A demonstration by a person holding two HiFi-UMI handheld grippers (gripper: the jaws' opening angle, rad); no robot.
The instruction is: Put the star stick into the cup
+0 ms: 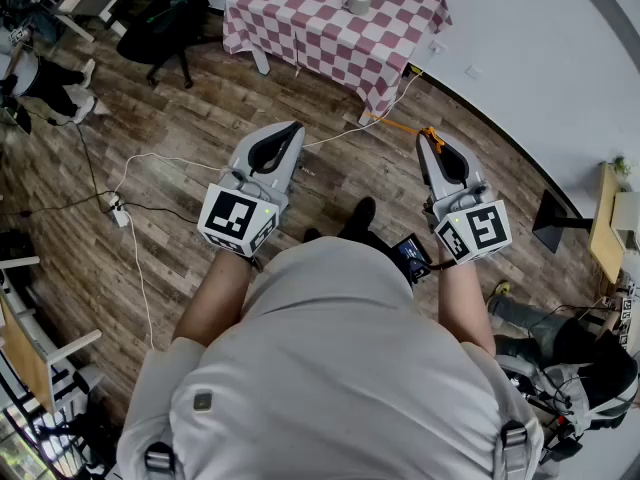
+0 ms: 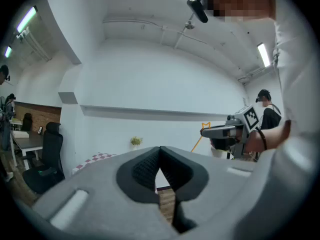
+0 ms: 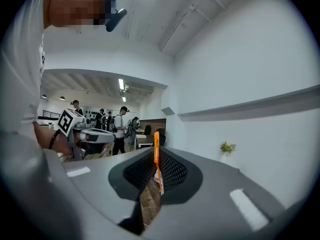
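Observation:
My right gripper (image 1: 426,140) is shut on the thin orange star stick (image 3: 156,160), which stands upright between the black pads. Seen from the left gripper view, the stick's star end (image 2: 205,127) pokes out past the right gripper (image 2: 218,131). In the head view the stick (image 1: 392,123) points left and away from the jaws, over the wooden floor. My left gripper (image 1: 288,130) is shut with nothing in it, held level beside the right one. A small white cup (image 1: 358,1) stands on the checkered table (image 1: 300,23) well ahead of both grippers.
A black office chair (image 1: 160,23) stands left of the table. White cables and a power strip (image 1: 118,211) lie on the floor at left. A white wall (image 1: 540,78) curves along the right. Other people (image 3: 120,126) stand further off in the room.

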